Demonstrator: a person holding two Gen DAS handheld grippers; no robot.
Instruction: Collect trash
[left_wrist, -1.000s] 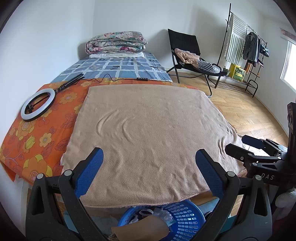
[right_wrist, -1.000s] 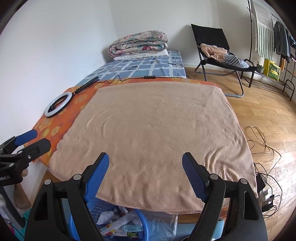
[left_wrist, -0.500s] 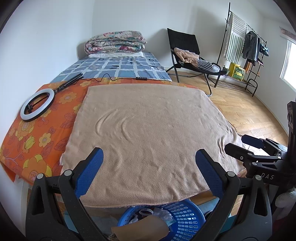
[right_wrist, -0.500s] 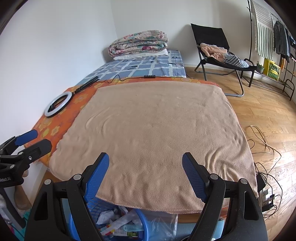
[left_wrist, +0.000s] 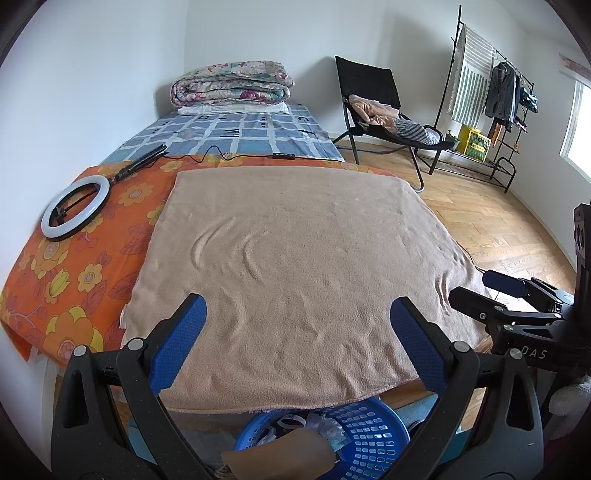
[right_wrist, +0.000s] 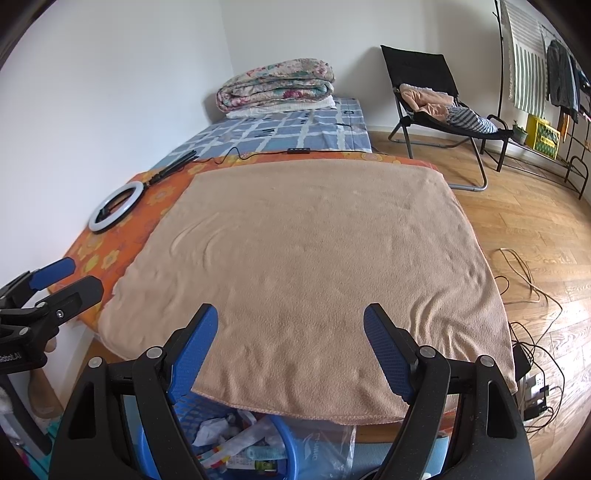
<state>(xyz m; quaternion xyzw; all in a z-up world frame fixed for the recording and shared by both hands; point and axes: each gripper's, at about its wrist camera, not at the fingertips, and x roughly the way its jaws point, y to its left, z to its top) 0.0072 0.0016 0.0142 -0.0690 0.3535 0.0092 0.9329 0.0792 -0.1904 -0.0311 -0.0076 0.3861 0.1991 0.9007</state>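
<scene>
two grippers, both hanging with jaws spread wide and gripping nothing: the left gripper (left_wrist: 297, 325) and right gripper (right_wrist: 290, 339) are hovering over one tan towel (left_wrist: 291, 266) on the bed. one blue basket (left_wrist: 369, 439) is sitting under the near edge, holding the trash (right_wrist: 221, 430), maybe wrappers, too crumpled to count. one ring light (left_wrist: 75, 206) is lying on the orange sheet (left_wrist: 74, 280). "das" is showing on the right gripper's body. nothing's really moving since half a second ago

Bare beige blanket (left_wrist: 295, 266); ring light (left_wrist: 75, 208) far left.
</scene>
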